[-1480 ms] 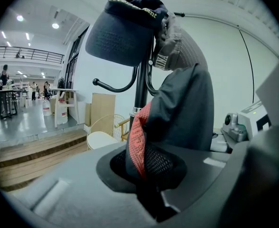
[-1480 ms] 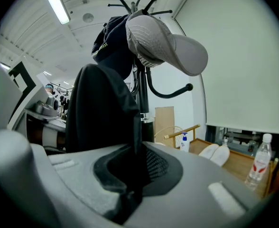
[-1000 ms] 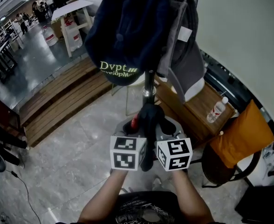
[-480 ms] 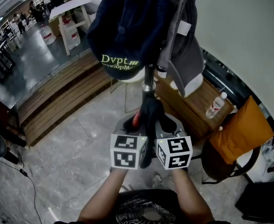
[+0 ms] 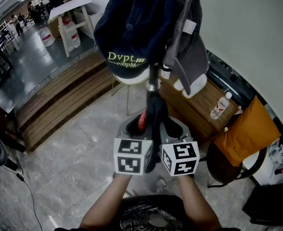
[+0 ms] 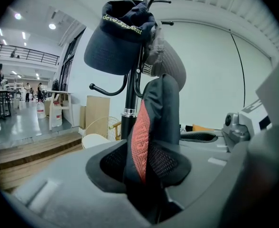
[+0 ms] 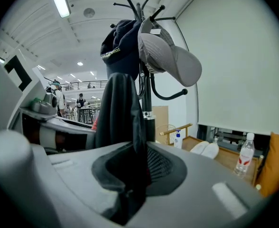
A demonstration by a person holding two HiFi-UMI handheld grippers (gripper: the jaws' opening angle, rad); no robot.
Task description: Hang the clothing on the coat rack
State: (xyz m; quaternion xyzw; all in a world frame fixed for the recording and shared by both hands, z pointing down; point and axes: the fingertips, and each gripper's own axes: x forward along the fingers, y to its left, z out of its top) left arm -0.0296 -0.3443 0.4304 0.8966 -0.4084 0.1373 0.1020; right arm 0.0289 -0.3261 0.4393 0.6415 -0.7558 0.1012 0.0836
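Right tool point(image 7: 130, 175) is pinching the black garment point(image 6: 163, 108). Left tool point(image 6: 146, 167) has just been opening, jaws spread with the cloth between them. Garment's up against the coat rack point(image 5: 153, 81) pole, below the navy cap point(image 5: 132, 28).

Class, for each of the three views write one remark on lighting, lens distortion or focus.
Head view: fisheye bends the wooden steps; the navy cap reads dark. Left gripper view: black round vignette, and a ceiling lamp glares. Right gripper view: the tube light blows out, and the dark garment is a near silhouette.
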